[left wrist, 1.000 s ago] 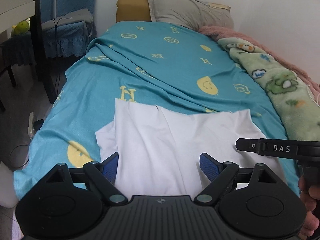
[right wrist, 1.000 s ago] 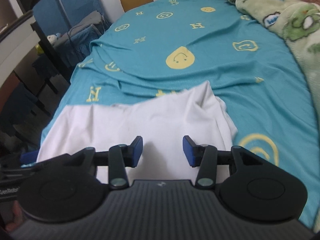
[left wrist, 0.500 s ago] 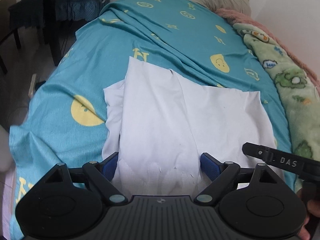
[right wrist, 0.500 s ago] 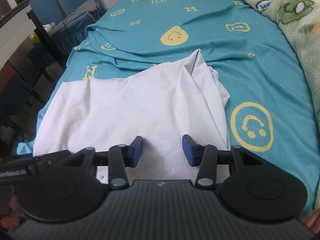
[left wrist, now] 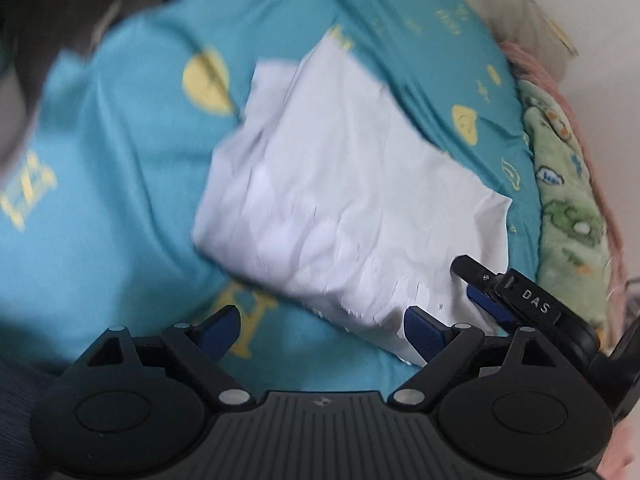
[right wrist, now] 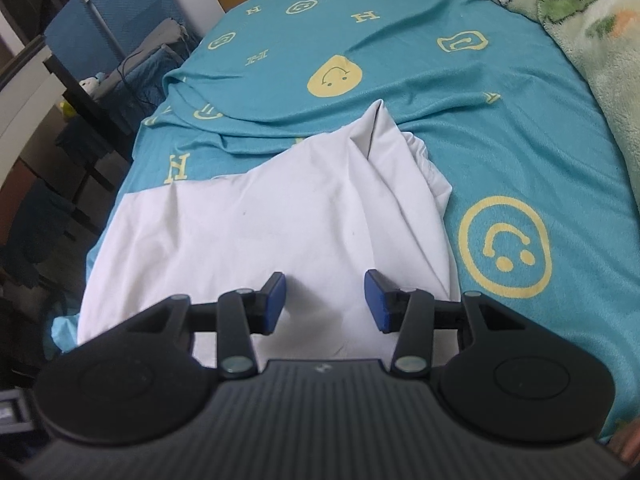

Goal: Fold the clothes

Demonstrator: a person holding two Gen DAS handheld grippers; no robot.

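A white garment point(right wrist: 280, 220) lies partly folded on the teal bedsheet point(right wrist: 500, 128), with a raised fold toward its far right corner. It also shows, blurred, in the left wrist view point(left wrist: 340, 184). My right gripper point(right wrist: 325, 300) is open, empty, and hovers over the garment's near edge. My left gripper point(left wrist: 324, 332) is open and empty, just off the garment's near left corner, over the sheet. The right gripper's finger point(left wrist: 508, 292) shows at the right of the left wrist view, over the garment's near right part.
A green cartoon blanket point(right wrist: 580, 20) runs along the bed's right side, with a pink blanket point(left wrist: 560, 92) behind it. Pillows point(left wrist: 512, 12) lie at the head. Blue chairs point(right wrist: 120, 20) and a dark table stand left of the bed.
My left gripper has swung left and tilted, so the view is blurred and the garment sits to the right. My right gripper has lowered slightly toward the garment. Both stay open.
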